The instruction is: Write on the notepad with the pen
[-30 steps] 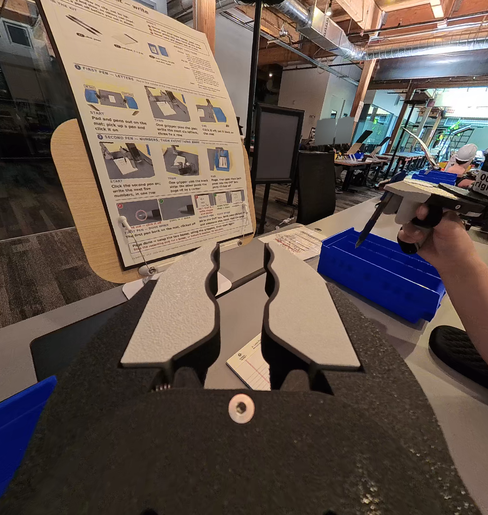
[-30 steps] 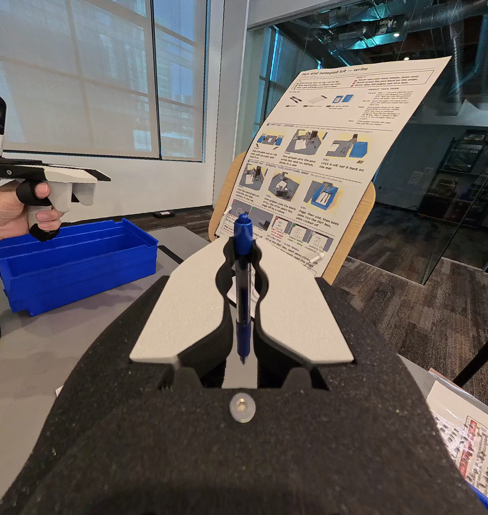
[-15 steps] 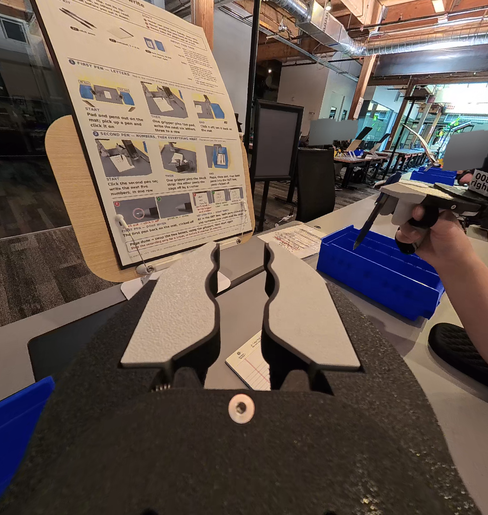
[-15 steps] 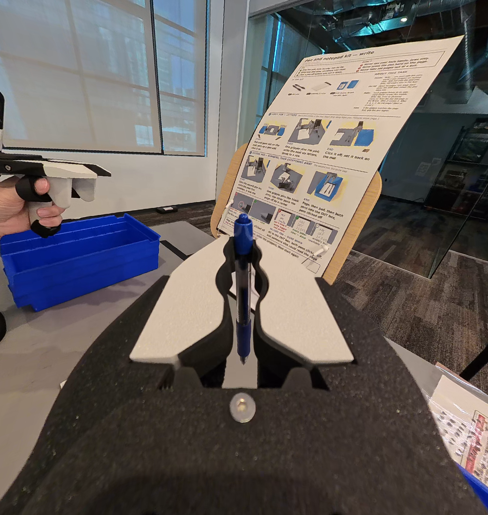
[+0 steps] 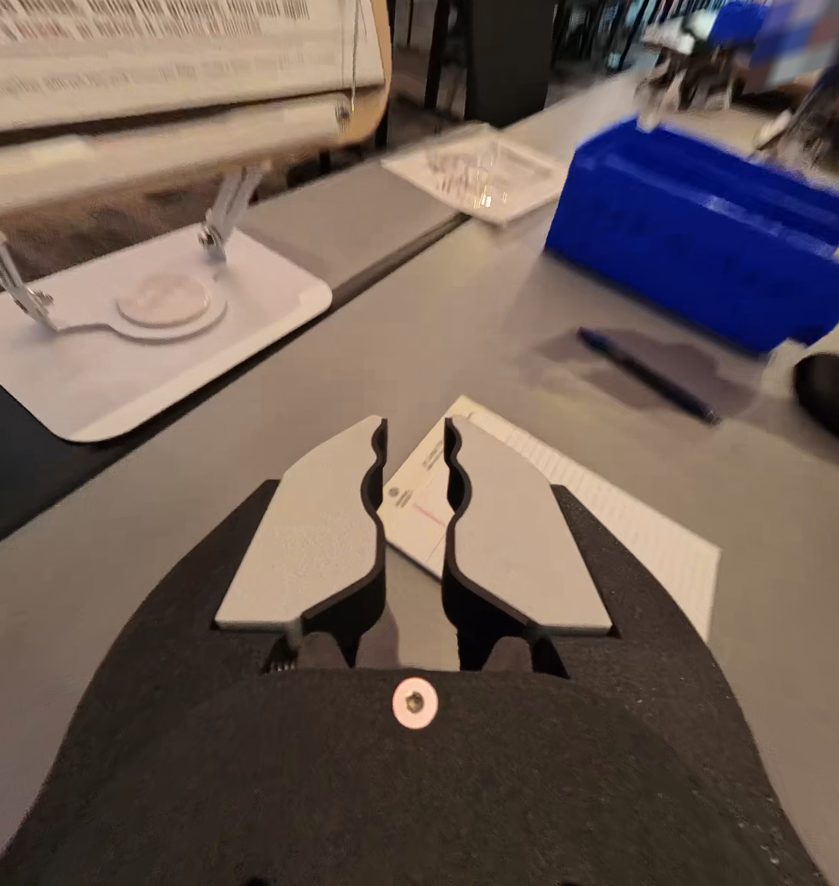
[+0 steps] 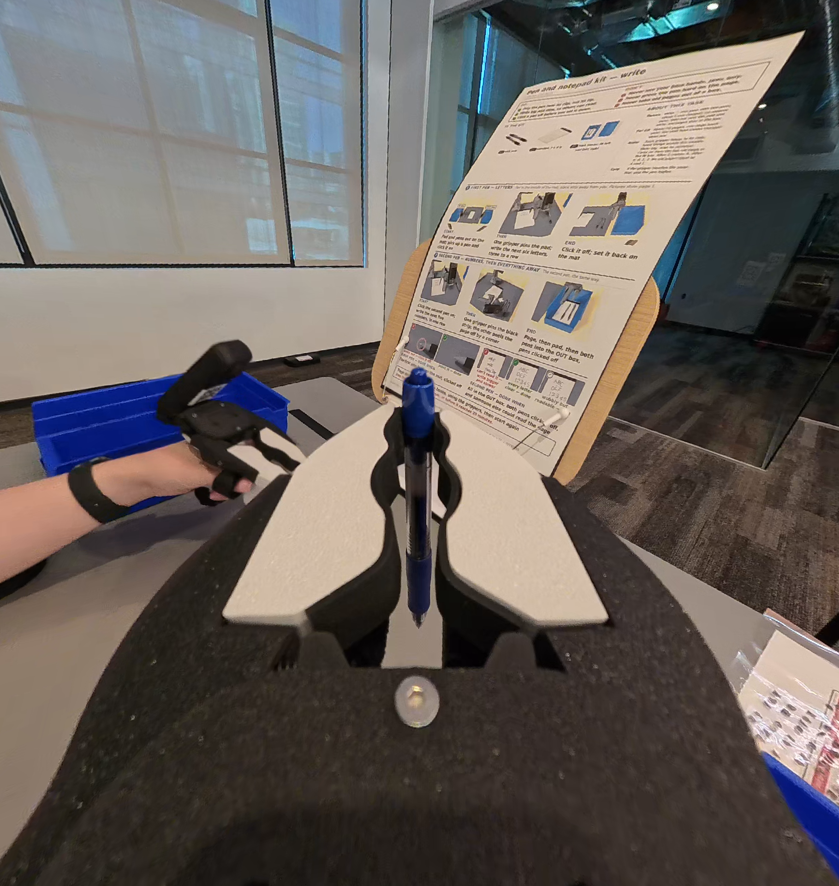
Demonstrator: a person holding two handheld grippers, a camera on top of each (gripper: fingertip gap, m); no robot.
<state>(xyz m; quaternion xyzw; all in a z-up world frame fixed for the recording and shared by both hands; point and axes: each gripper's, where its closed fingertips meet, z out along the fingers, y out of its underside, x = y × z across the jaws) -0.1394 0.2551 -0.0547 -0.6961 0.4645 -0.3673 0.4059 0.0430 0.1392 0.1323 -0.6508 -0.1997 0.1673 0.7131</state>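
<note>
Right gripper: pinching the pen upright, tip toward the camera, raised above the tabletop.
Left gripper: spread, empty, low over the notepad's near corner.
Notepad: flat at mid-tabletop.
Advice: pin that corner firmly before writing.
Second pen: beyond, beside the blue bin.

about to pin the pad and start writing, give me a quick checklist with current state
1. Pen clamped in right gripper: ok.
2. Pen tip out: ok, a point shows at its lower end.
3. Left gripper open and empty: ok.
4. Left gripper over the notepad: ok, over its near corner.
5. Pad pinned: cannot tell, contact not visible.
6. Spare pen off the pad: ok, beside the blue bin.
</note>
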